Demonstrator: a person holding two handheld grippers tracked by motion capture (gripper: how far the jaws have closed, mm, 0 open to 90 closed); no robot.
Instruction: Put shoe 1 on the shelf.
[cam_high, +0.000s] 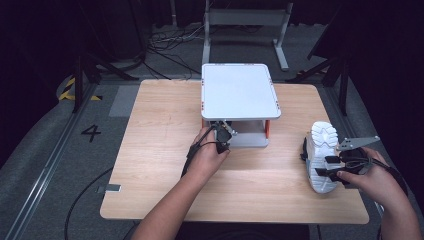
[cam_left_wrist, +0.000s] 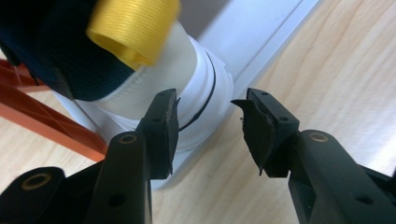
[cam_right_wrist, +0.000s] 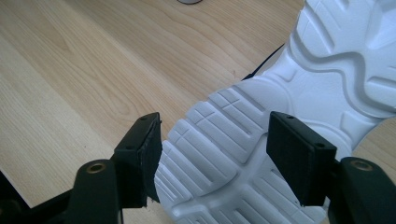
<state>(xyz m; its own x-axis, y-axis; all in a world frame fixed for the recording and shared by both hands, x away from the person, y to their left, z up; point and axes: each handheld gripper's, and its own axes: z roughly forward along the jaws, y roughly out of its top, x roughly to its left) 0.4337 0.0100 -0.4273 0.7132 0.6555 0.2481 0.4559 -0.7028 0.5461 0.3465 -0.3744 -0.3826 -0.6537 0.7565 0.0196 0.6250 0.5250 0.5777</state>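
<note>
A white shoe (cam_high: 320, 150) lies on its side at the table's right, sole up. My right gripper (cam_high: 331, 168) is open, one jaw on each side of the ridged white sole (cam_right_wrist: 327, 60); in the right gripper view the gripper (cam_right_wrist: 215, 122) straddles one end of it. My left gripper (cam_high: 223, 136) is at the front of a white two-level rack (cam_high: 239, 90). In the left gripper view this gripper (cam_left_wrist: 210, 100) is open next to a second shoe (cam_left_wrist: 196, 74), white with a dark upper and yellow loop, on the lower shelf (cam_left_wrist: 261, 42). Its left finger (cam_left_wrist: 161, 126) is against the shoe's white end.
The rack stands at the middle back of the wooden table (cam_high: 160, 125) on orange posts (cam_left_wrist: 42, 121). Its flat top covers the lower shelf in the high view. Bare wood stretches to the left and along the front edge. Cables and metal stands lie on the floor behind.
</note>
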